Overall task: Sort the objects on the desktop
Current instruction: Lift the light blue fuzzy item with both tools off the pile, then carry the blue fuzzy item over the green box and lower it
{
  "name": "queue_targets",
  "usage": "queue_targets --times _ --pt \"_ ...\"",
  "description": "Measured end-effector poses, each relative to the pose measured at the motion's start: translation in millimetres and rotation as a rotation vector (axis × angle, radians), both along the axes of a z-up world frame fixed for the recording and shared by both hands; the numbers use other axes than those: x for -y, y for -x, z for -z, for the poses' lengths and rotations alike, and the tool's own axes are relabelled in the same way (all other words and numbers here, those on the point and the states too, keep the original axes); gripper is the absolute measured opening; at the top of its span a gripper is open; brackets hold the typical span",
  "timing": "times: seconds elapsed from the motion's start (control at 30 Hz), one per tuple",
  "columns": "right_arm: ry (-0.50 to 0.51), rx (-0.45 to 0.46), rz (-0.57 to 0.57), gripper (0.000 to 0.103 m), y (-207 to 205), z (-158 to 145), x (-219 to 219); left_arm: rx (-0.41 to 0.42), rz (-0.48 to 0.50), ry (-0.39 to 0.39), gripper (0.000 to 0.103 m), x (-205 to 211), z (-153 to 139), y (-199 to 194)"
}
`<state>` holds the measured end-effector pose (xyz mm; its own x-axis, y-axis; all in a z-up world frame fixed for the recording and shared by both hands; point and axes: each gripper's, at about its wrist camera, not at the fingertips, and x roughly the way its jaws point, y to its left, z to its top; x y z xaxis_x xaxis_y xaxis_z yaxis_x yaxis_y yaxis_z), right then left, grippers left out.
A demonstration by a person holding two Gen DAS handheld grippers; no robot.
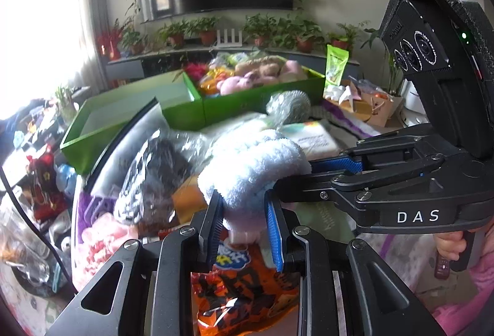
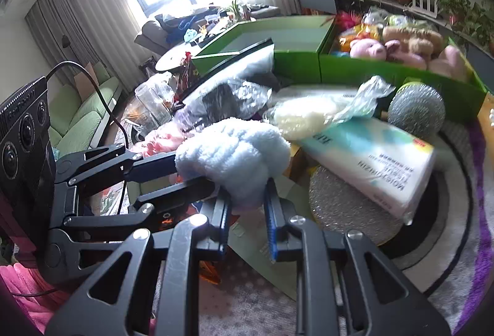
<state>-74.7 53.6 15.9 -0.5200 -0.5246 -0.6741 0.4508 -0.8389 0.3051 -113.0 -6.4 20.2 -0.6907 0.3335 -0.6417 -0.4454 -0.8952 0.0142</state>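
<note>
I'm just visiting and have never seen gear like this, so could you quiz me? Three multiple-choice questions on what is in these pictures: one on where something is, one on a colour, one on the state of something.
1. Where are the pink plush toys?
A. in the green box
B. on the sofa
C. on the window sill

2. What colour is the fluffy cloth being held?
A. red
B. light blue
C. black

3. How is the cloth held?
A. lying free
B. by one hand-held gripper
C. by both

Answers:
1 A: they lie inside the green box.
2 B: its pile is pale blue.
3 C: the left hand-held gripper and the right hand-held gripper each pinch it.
</note>
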Motion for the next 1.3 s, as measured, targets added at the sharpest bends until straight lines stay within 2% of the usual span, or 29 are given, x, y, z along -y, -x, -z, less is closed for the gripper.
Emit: queue_targets --times 0.47,1.0,1.3 --pt "0.017 -0.075 0.042 0.022 23.5 -41.8 -37.9 -0.064 0.053 -0.008 0.027 -29.4 -40.4 22.3" --pt "0.009 -0.100 0.081 0.023 59.1 -56.7 -60.4 -0.048 0.065 -0.013 0.027 -47.2 -53.4 72.8" --pt "0.008 -0.121 0.097 0.022 87.0 -63.8 -66.0 -0.070 0.050 -0.002 0.027 -50.3 -60.7 105.2"
